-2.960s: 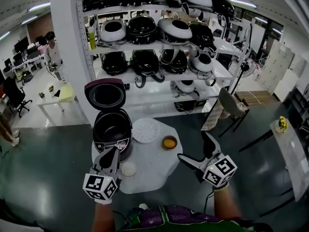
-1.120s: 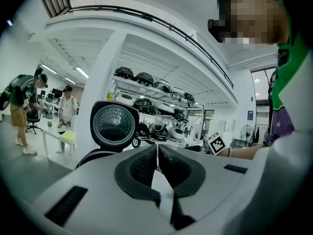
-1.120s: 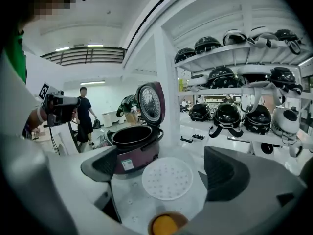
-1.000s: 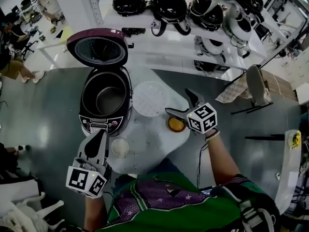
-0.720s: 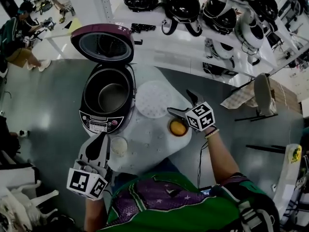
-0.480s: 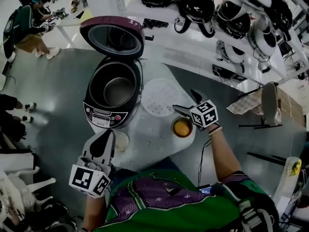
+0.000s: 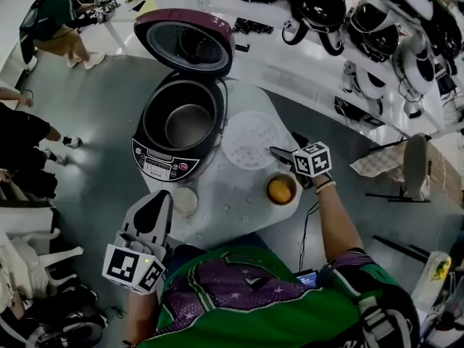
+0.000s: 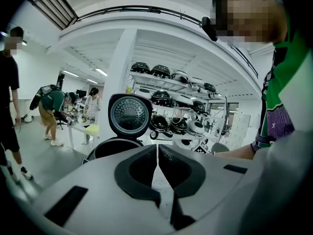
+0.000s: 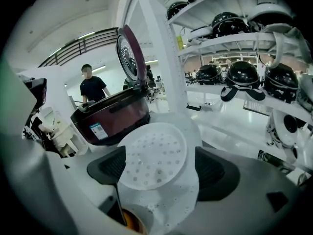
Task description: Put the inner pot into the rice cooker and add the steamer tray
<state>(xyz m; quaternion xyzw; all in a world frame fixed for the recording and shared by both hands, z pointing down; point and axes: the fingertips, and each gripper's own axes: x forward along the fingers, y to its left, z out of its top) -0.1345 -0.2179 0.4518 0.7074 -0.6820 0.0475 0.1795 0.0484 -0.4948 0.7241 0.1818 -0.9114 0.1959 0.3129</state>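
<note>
Right gripper (image 7: 287,146) at steamer tray (image 7: 250,139) rim
Jaws apart, just closing, tray between them; left gripper (image 7: 161,200) closed, empty, beside the table (image 7: 232,194) edge.

Workshop w/ glossy dark grey floor (image 7: 94,100). White shelving (image 7: 297,67) at rear, rows of black & white cookers (image 7: 319,2). White pillar (image 8: 117,67), ceiling strip lights (image 8: 101,72). Grey chair (image 7: 415,167) at right; people (image 7: 61,27) upper left.
</note>
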